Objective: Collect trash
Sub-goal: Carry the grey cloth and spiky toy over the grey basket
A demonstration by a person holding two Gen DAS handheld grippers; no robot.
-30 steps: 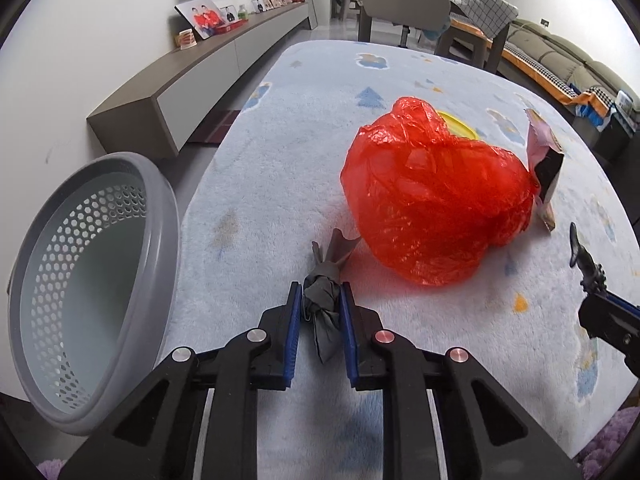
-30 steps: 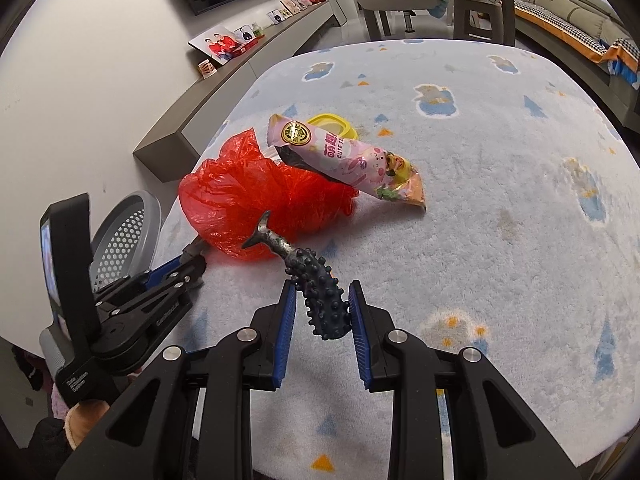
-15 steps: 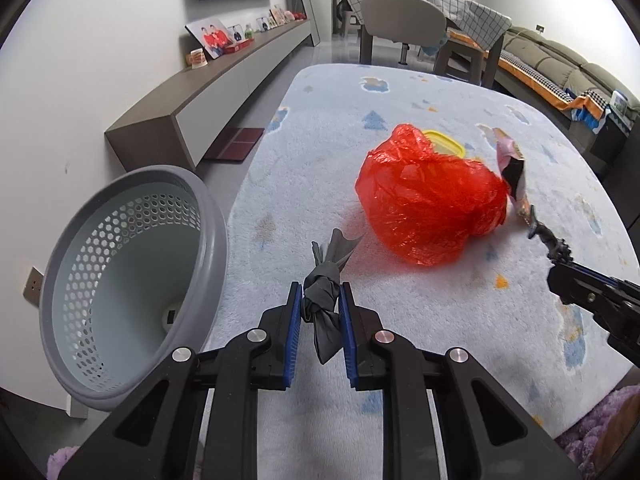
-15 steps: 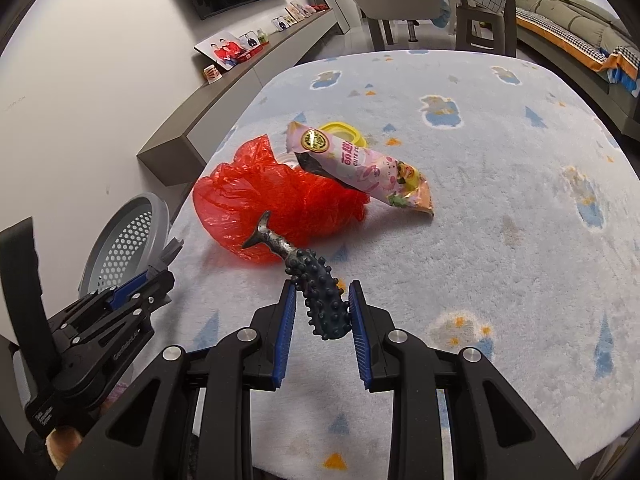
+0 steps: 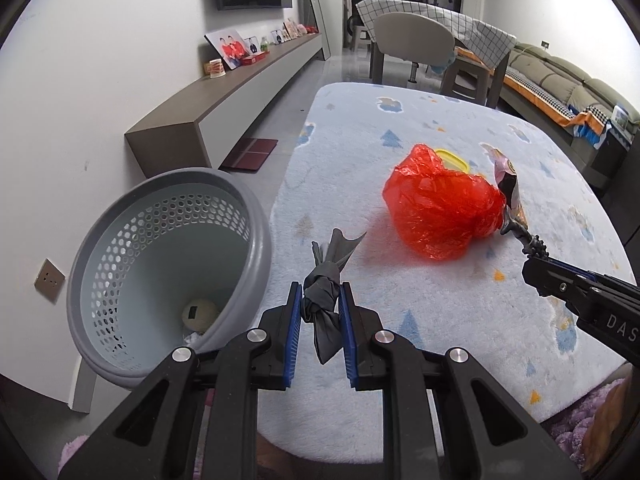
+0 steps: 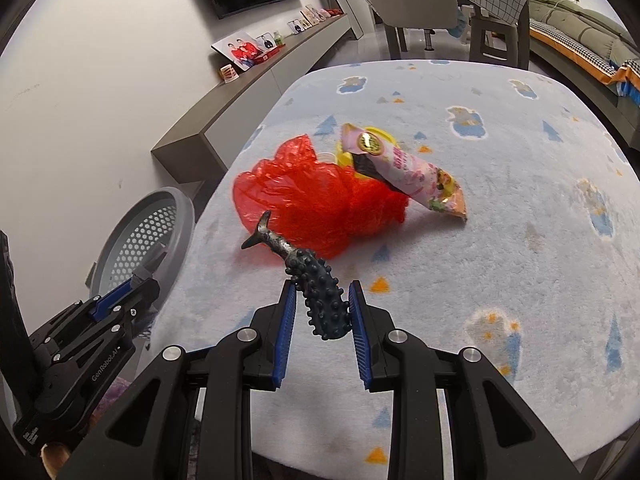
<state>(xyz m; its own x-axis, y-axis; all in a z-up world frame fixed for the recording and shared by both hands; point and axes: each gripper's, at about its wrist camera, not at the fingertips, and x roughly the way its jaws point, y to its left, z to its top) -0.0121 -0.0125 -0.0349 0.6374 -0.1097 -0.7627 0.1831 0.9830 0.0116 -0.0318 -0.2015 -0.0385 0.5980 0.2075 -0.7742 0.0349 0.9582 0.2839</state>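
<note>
1. Left gripper (image 5: 320,312) clenches a knotted grey bag (image 5: 325,304), just right of the bin (image 5: 160,256).
2. Right gripper (image 6: 322,312) clenches a knobbly fish toy (image 6: 316,288); its side reads "DAS".
3. Left gripper's side reads "GenRobot.AI".
4. Far on the rug (image 6: 500,208): red bag (image 6: 316,204), pink snack packet (image 6: 408,172), its print unreadable.

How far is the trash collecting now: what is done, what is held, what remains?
Done: a pale round item already lies in the grey basket. In hand: the left gripper clamps a knotted grey scrap; the right gripper clamps a dark bumpy fish-shaped piece. Left on the rug: red plastic bag, pink snack wrapper, yellow item.
</note>
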